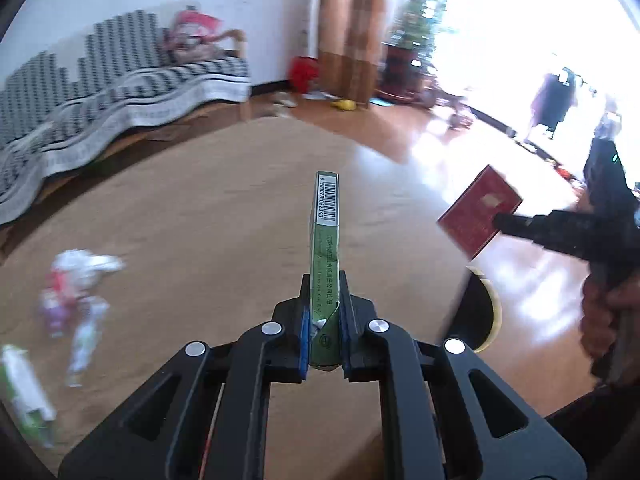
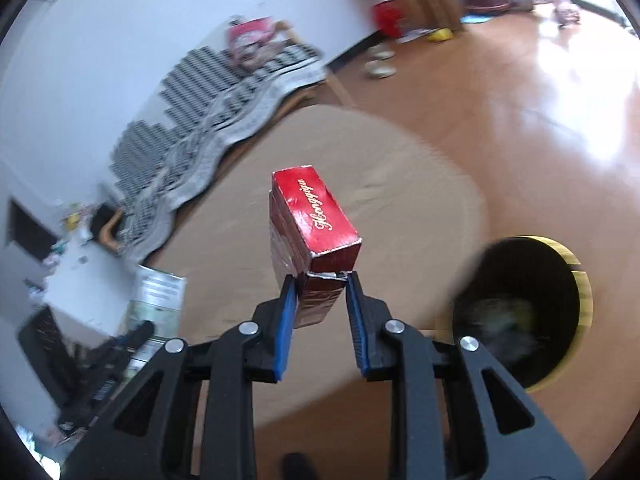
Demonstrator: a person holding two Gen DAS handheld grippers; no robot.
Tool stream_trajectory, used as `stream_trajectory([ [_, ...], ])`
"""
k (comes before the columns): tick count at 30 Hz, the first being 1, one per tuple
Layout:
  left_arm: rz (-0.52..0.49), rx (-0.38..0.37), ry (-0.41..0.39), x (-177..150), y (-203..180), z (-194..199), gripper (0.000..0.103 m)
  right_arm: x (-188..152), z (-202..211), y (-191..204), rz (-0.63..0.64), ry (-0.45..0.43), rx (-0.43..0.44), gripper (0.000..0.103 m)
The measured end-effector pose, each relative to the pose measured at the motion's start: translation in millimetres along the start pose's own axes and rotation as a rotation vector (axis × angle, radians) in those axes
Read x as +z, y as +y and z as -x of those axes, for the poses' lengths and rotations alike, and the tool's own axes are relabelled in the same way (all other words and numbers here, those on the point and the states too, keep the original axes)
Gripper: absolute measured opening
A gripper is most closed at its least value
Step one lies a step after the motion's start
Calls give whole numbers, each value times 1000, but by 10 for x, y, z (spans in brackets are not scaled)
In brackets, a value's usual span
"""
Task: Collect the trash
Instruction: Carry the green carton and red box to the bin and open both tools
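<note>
My left gripper [image 1: 325, 280] is shut on a flat green cigarette pack [image 1: 326, 232] with a barcode, held edge-up above the round brown table [image 1: 200, 220]. My right gripper [image 2: 320, 280] is shut on a red cigarette pack [image 2: 316, 224] with gold lettering, held above the table [image 2: 360, 168]. The red pack [image 1: 478, 210] and the right gripper [image 1: 500, 222] also show at the right of the left wrist view. A black bin with a yellow rim [image 2: 520, 308] stands on the floor to the right; its edge shows in the left wrist view [image 1: 486, 316].
Crumpled wrappers [image 1: 80, 284] and a white-green carton [image 1: 24, 388] lie on the table's left part. A sofa with a checked cover [image 1: 100, 92] stands behind the table. The left gripper shows blurred at lower left in the right wrist view [image 2: 132, 336]. Shiny wooden floor [image 2: 540, 120] lies to the right.
</note>
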State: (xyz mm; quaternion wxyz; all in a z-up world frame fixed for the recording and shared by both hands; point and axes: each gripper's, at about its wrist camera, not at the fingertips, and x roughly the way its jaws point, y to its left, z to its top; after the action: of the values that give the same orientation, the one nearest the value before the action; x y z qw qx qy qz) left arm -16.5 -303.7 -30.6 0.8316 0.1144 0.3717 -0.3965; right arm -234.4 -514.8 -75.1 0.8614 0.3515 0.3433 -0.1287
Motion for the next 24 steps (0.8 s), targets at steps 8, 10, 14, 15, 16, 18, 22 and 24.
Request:
stream_trajectory([
  [8, -97, -179, 101, -9, -1269, -721, 10, -142, 121, -1010, -48, 45, -214, 26],
  [10, -116, -205, 128, -38, -1467, -866, 10, -137, 51, -1108, -57, 74, -248, 26],
  [14, -122, -227, 161, -53, -1649, -1107, 10, -155, -93, -1248, -64, 118, -274, 26],
  [15, -121, -230, 168, -59, -1693, -1155, 10, -155, -98, -1241, -64, 122, -273, 26],
  [16, -120, -231, 172, -60, -1730, -1200, 10, -149, -123, -1249, -64, 125, -272, 26],
  [18, -124, -238, 183, -46, -1760, -1254, 10, -140, -125, -1219, -60, 124, -275, 26],
  [22, -124, -254, 200, -48, -1776, -1358, 10, -112, -146, -1252, -82, 136, -294, 53],
  [24, -124, -258, 209, -61, -1782, -1418, 10, -97, -80, -1272, -88, 108, -305, 75],
])
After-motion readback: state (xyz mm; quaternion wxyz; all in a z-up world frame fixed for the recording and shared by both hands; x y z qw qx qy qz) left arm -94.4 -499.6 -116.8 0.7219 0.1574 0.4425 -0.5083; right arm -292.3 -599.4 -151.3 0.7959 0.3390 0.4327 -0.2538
